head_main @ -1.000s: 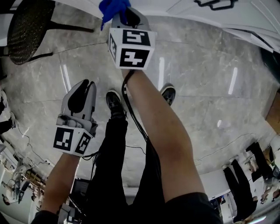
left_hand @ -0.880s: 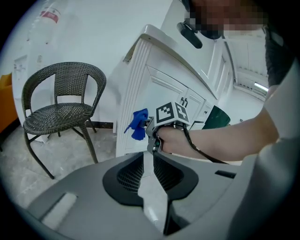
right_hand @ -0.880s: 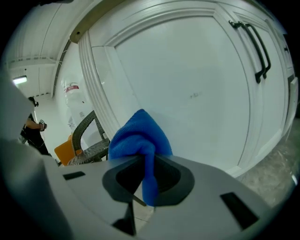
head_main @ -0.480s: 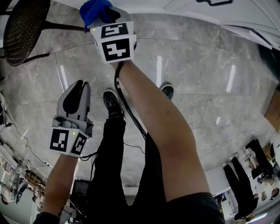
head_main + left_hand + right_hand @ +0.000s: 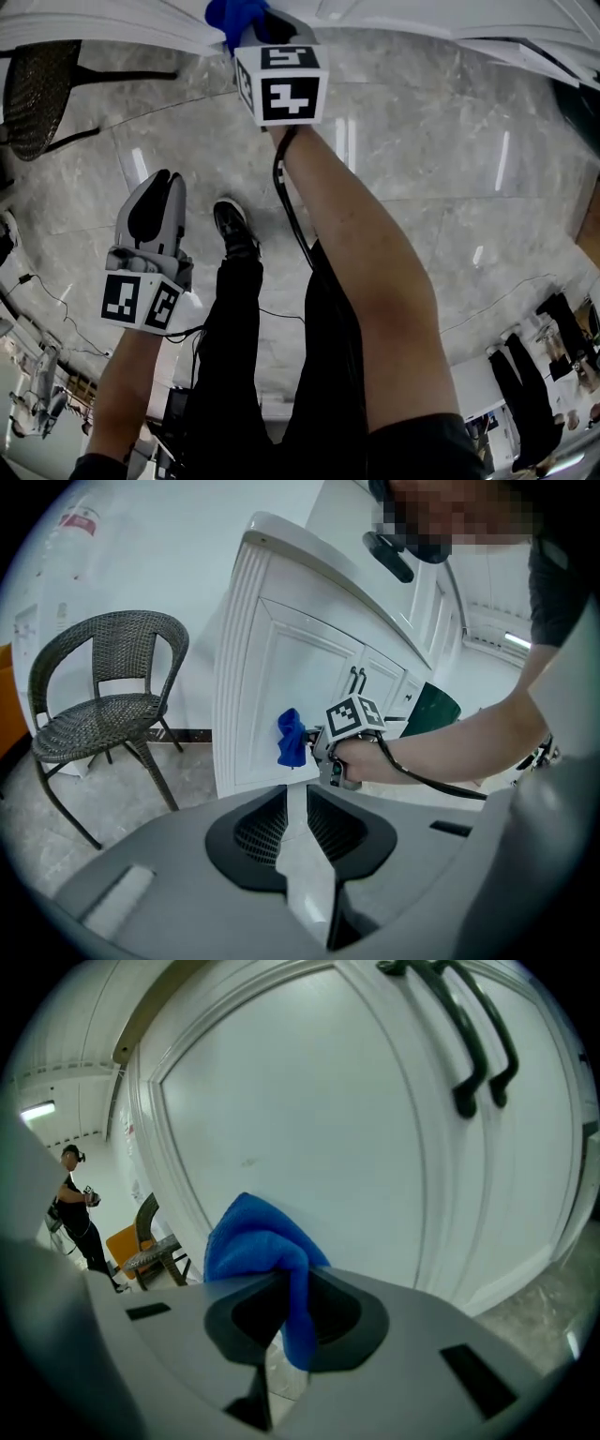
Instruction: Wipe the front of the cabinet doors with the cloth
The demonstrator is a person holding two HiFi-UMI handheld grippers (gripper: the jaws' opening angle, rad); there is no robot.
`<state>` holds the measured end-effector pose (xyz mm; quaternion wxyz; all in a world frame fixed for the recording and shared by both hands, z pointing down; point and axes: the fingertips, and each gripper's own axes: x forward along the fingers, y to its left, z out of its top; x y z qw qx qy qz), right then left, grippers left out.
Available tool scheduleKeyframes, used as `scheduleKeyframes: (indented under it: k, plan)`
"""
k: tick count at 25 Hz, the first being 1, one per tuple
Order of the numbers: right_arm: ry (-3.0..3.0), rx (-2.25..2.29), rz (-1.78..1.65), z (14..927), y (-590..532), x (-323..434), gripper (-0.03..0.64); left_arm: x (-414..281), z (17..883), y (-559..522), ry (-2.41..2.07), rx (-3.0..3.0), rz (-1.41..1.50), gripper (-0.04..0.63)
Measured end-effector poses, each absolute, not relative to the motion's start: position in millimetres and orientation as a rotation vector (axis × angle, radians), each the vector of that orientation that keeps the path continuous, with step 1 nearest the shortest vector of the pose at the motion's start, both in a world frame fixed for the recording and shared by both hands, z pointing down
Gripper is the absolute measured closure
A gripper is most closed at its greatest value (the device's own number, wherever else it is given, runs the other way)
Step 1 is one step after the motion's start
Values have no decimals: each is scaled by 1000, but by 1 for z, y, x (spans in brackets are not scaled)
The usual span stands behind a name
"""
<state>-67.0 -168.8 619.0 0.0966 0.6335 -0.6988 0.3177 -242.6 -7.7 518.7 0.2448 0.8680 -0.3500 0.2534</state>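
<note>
Head view: the right gripper (image 5: 266, 26) holds the blue cloth (image 5: 234, 15); the left gripper (image 5: 157, 183) hangs lower, over the floor (image 5: 422, 169). Left gripper view: its jaws are together, empty; the cloth lies against the white cabinet door (image 5: 281, 663). Right gripper view: jaws clamped on the cloth.

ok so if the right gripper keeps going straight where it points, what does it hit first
The white cabinet door panel, straight ahead. The blue cloth clamped in the right gripper would press into it first; it may be touching now.

Marble floor (image 5: 422, 187) with wicker chair (image 5: 36, 98), white cabinet (image 5: 272, 667)
</note>
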Motion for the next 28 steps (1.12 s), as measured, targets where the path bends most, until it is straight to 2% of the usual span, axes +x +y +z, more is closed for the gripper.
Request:
scheduleKeyframes:
  k: [6, 10, 16, 22, 28]
  plan:
    - [-1969, 1938, 911, 623, -142, 17, 575, -190, 516, 3, -926, 2391, 692, 528]
    - [-1936, 1915, 835, 624, -124, 47, 574, -151, 507, 13, -856, 2427, 676, 528]
    - [-1852, 2043, 875, 633, -106, 74, 575, -150, 510, 10, -794, 2462, 699, 528]
    - [-1843, 2037, 920, 657, -133, 36, 575, -201, 527, -9, -848, 2434, 716, 528]
    - [-1918, 1971, 942, 657, -153, -45, 574, -253, 529, -11, -871, 2410, 719, 528]
